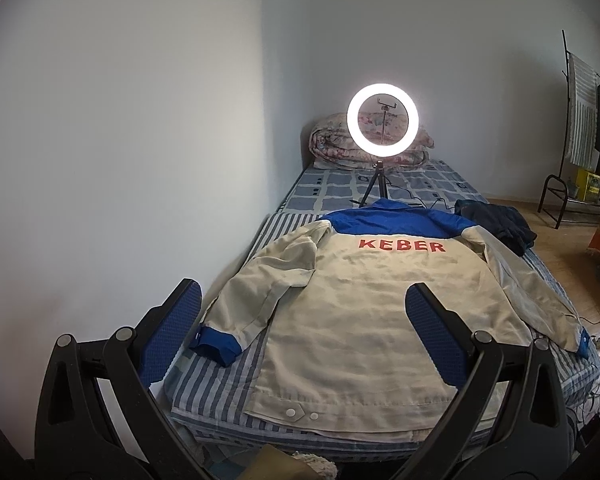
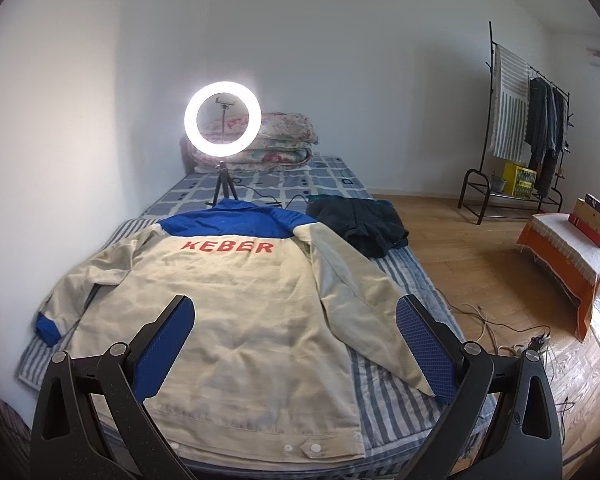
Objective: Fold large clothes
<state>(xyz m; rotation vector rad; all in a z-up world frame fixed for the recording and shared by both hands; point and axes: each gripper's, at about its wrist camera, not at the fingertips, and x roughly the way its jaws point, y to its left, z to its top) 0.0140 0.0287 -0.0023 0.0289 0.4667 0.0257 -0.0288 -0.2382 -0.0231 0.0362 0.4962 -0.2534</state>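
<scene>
On the bed (image 1: 236, 392), a beige jacket (image 1: 364, 320) with a blue collar and shoulders lies spread flat, back side up, on a striped sheet, the red word KEBER across its upper back. Its sleeves stretch out to either side and end in blue cuffs; the hem with its snap buttons lies nearest the cameras. Both grippers hang above the near end of the bed. The left gripper (image 1: 304, 304) has its blue-padded fingers spread wide and grasps nothing, and the right gripper (image 2: 294, 316) is likewise spread and empty, above the lower back of the jacket. Beyond the collar a lit ring light (image 2: 223, 119) stands on a small tripod, with a folded floral quilt (image 2: 276, 140) behind it. A dark garment (image 2: 360, 224) lies crumpled just beside the jacket's right shoulder.
</scene>
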